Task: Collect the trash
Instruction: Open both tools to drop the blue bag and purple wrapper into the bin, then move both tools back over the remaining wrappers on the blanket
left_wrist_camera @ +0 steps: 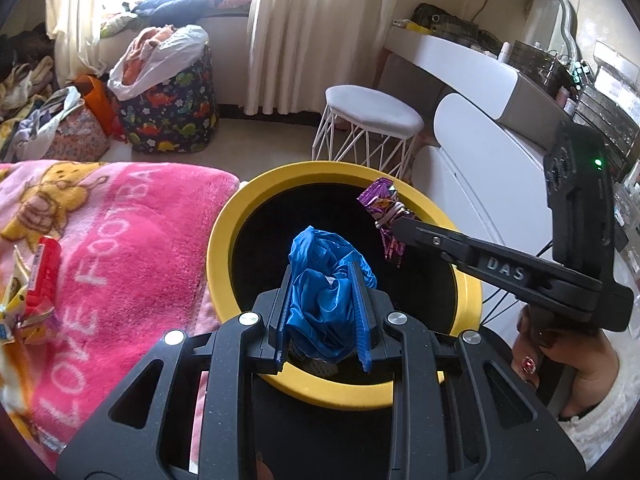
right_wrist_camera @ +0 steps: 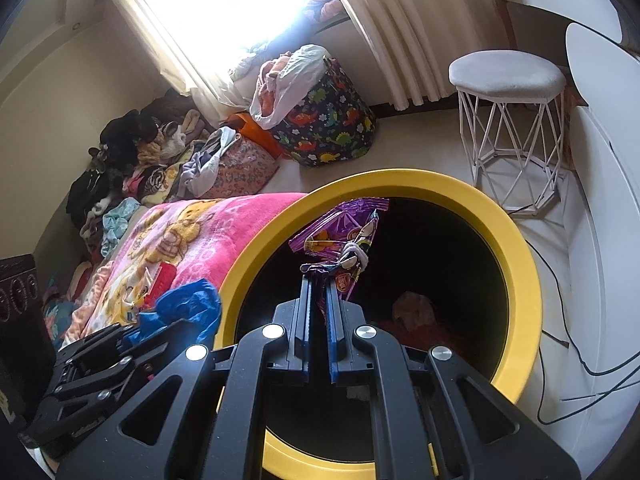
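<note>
A round bin with a yellow rim [left_wrist_camera: 224, 216] [right_wrist_camera: 516, 240] and a black inside stands beside the bed. My left gripper [left_wrist_camera: 322, 276] is shut on a crumpled blue plastic bag [left_wrist_camera: 320, 264] and holds it over the bin's opening; the bag also shows in the right wrist view [right_wrist_camera: 188, 304]. My right gripper [right_wrist_camera: 318, 276] is shut on a purple snack wrapper [right_wrist_camera: 340, 232] over the bin's far side; it also shows in the left wrist view [left_wrist_camera: 380, 200]. Some pale trash [right_wrist_camera: 412, 310] lies at the bin's bottom. More wrappers [left_wrist_camera: 36, 280] lie on the pink blanket [left_wrist_camera: 120, 240].
A white wire stool [left_wrist_camera: 372, 120] stands behind the bin. A white dressing table [left_wrist_camera: 472, 80] with clutter is to the right. A dinosaur-print laundry bag [left_wrist_camera: 172, 112] and piles of clothes [right_wrist_camera: 132, 160] lie by the window. Cables [right_wrist_camera: 580, 360] run on the floor at the right.
</note>
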Tool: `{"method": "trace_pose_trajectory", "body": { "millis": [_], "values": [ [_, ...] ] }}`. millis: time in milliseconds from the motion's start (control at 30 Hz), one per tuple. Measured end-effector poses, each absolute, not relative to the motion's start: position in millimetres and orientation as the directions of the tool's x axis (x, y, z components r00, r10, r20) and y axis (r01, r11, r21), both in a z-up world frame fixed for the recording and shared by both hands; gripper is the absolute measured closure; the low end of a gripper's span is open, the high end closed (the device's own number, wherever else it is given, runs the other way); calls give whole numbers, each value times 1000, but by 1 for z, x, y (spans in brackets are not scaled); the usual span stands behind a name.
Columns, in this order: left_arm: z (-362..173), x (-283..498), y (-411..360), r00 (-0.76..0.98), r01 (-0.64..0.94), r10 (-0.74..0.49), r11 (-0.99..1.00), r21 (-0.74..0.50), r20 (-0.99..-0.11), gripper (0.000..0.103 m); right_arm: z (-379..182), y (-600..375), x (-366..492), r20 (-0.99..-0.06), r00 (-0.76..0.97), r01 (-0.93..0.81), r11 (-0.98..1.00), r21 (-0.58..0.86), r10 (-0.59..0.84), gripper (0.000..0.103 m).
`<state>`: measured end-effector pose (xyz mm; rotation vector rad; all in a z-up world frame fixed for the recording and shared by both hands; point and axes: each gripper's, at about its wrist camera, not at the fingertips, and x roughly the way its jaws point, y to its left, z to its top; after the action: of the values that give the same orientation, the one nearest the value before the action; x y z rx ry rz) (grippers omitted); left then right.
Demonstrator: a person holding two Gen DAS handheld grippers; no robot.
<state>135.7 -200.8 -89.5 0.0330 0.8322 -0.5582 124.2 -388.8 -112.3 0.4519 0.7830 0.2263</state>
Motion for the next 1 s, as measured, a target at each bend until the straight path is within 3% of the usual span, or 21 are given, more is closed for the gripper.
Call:
{"method": "trace_pose_trajectory", "body": {
  "millis": [367, 433, 500, 600, 667, 1000],
  "values": [
    [-92, 152, -201, 550, 450, -437, 873, -188, -711, 83, -120, -391, 128, -647, 670, -8, 875, 484, 363, 96],
    [-91, 155, -200, 560, 437, -433, 879, -192, -706, 72, -123, -394, 128, -645, 666, 6, 863, 506, 373, 88],
    [-90, 155, -197, 569, 429, -431, 882, -195, -700, 51, -124, -397, 128, -649, 669, 22, 863, 504, 362, 64],
    [-87, 153, -191, 587, 413, -427, 889, -200, -688, 28, -124, -396, 127, -650, 672, 27, 865, 501, 356, 61],
    [-84, 151, -186, 605, 393, -413, 898, -196, -680, 15, -122, -394, 126, -647, 678, 26, 868, 496, 349, 53],
    [-73, 143, -153, 671, 304, -338, 937, -171, -660, 11, -106, -374, 123, -600, 711, -54, 880, 473, 366, 29]
  ]
}}
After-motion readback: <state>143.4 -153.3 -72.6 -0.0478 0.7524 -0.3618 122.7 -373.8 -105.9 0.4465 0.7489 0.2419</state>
